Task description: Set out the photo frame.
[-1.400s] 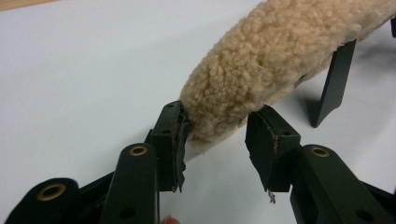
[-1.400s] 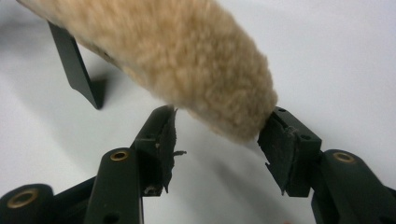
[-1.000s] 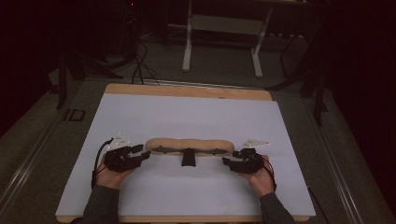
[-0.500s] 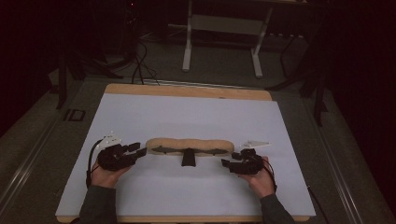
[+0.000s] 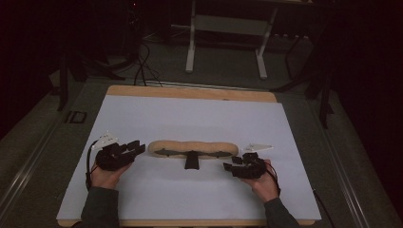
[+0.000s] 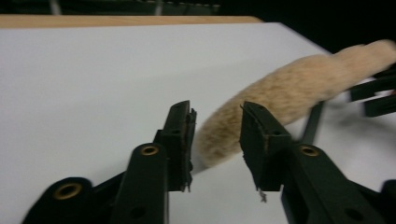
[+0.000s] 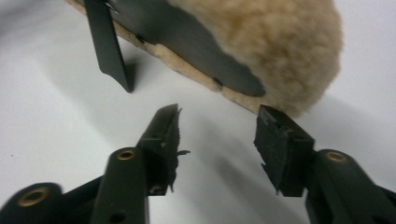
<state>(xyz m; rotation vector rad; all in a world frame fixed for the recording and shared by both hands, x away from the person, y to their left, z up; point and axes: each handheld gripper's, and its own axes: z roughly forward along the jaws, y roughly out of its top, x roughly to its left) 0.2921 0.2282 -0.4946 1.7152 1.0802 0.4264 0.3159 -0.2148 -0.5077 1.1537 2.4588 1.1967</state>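
A long tan fleece pad [image 5: 192, 147] lies across the white table top [image 5: 190, 114], with a black strap [image 5: 191, 160] sticking out toward the near edge. My left gripper [image 5: 140, 147] sits at the pad's left end. In the left gripper view its jaws [image 6: 217, 126] have just been closing and stand open, with the fleece tip [image 6: 219, 135] between them. My right gripper [image 5: 229, 167] is near the pad's right end. Its jaws [image 7: 217, 121] have also been closing and stand open just short of the fleece [image 7: 280, 42] and its black backing [image 7: 187, 42].
The table's wooden edge [image 5: 190, 92] borders the white top at the far side. Beyond it stand a metal stand's legs [image 5: 192, 47], with cables [image 5: 140, 66] on the dark floor. The right gripper's jaws [image 6: 373, 93] appear far off in the left gripper view.
The left gripper has eased slightly leftward along the table. The right gripper has dipped a little toward the near edge. The fleece pad lies where it was.
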